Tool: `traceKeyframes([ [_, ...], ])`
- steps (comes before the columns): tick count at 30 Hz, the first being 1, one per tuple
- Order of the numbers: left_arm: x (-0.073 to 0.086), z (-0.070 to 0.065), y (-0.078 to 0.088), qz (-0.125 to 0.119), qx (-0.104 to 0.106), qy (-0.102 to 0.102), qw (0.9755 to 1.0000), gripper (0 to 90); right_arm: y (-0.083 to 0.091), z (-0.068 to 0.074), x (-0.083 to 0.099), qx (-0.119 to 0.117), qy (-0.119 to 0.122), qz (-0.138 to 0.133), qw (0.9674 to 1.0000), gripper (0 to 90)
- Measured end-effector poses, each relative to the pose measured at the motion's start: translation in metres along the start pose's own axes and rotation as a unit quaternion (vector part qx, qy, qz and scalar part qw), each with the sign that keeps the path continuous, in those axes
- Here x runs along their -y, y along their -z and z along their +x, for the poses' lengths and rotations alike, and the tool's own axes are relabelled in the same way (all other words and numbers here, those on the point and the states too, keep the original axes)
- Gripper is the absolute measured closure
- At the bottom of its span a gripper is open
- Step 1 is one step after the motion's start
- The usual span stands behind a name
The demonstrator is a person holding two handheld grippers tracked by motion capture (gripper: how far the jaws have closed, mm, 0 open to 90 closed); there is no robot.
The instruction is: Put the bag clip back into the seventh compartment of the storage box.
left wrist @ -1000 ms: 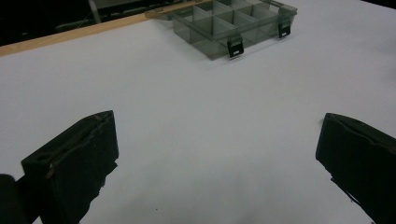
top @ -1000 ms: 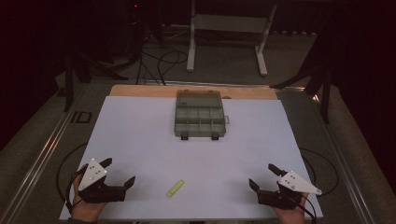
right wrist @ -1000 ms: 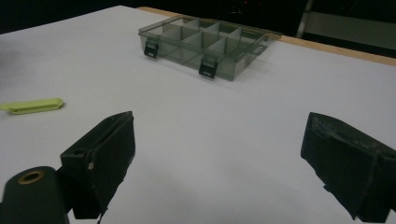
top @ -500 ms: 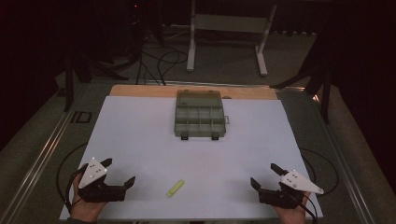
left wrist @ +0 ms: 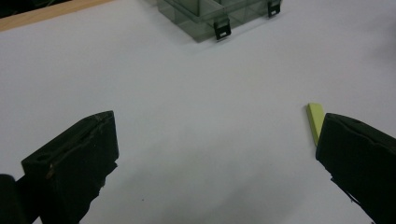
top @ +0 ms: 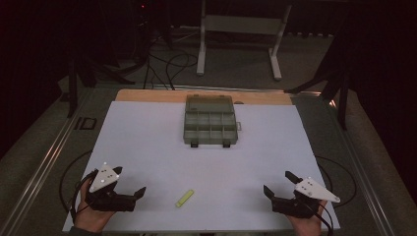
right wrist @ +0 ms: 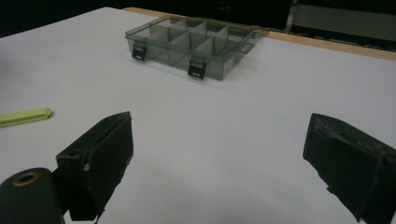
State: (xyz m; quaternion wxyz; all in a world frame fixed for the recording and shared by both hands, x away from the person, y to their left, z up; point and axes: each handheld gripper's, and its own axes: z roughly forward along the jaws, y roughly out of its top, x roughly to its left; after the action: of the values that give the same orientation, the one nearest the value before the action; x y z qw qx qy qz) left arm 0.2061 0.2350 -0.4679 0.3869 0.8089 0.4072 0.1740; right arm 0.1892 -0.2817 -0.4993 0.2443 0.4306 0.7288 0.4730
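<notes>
I hold one gripper in each hand at the near edge of the bench [top: 147, 147], which is covered by a white sheet with a strip of bare wood along its far edge.

My left gripper [top: 129, 189] sits at the near left corner. Its jaws stand wide apart and hold nothing. In the left gripper view, both black jaws rise from the bottom with bare white surface between them. My left hand [top: 91, 219] wraps the body from below, and the cable loops off the left edge of the sheet.

My right gripper [top: 280, 184] sits at the near right corner. Its jaws are also spread wide and empty, as the right gripper view confirms. My right hand [top: 307, 223] grips it at the near edge.

A small yellow-green strip [top: 185, 197] lies flat on the sheet near the near edge, between the two grippers and closer to the left one. In the left gripper view the strip [left wrist: 316, 119] lies just beside the tip of one jaw, partly hidden by it; I cannot tell whether they touch.

A grey translucent compartment box [top: 210, 121] rests at the middle of the far edge, well apart from both grippers. Its lid is folded back, dividers are visible inside, and two black latches face me.
</notes>
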Motion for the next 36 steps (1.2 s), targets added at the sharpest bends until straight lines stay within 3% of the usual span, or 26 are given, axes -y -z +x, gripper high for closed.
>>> traceKeyframes([
  [22,-0.024,-0.012,-0.022,0.068,0.019,-0.025,0.9972,0.2,-0.002,-0.001,0.000,0.006,-0.002,0.011,0.9999,8.1],
  [32,-0.030,-0.020,-0.032,0.100,0.023,-0.045,0.9937,0.2,-0.003,0.000,0.000,0.007,0.001,0.013,0.9999,8.1],
  [36,-0.032,-0.024,-0.039,0.121,0.027,-0.053,0.9909,0.2,-0.003,0.000,0.001,0.009,0.001,0.013,0.9999,8.2],
])
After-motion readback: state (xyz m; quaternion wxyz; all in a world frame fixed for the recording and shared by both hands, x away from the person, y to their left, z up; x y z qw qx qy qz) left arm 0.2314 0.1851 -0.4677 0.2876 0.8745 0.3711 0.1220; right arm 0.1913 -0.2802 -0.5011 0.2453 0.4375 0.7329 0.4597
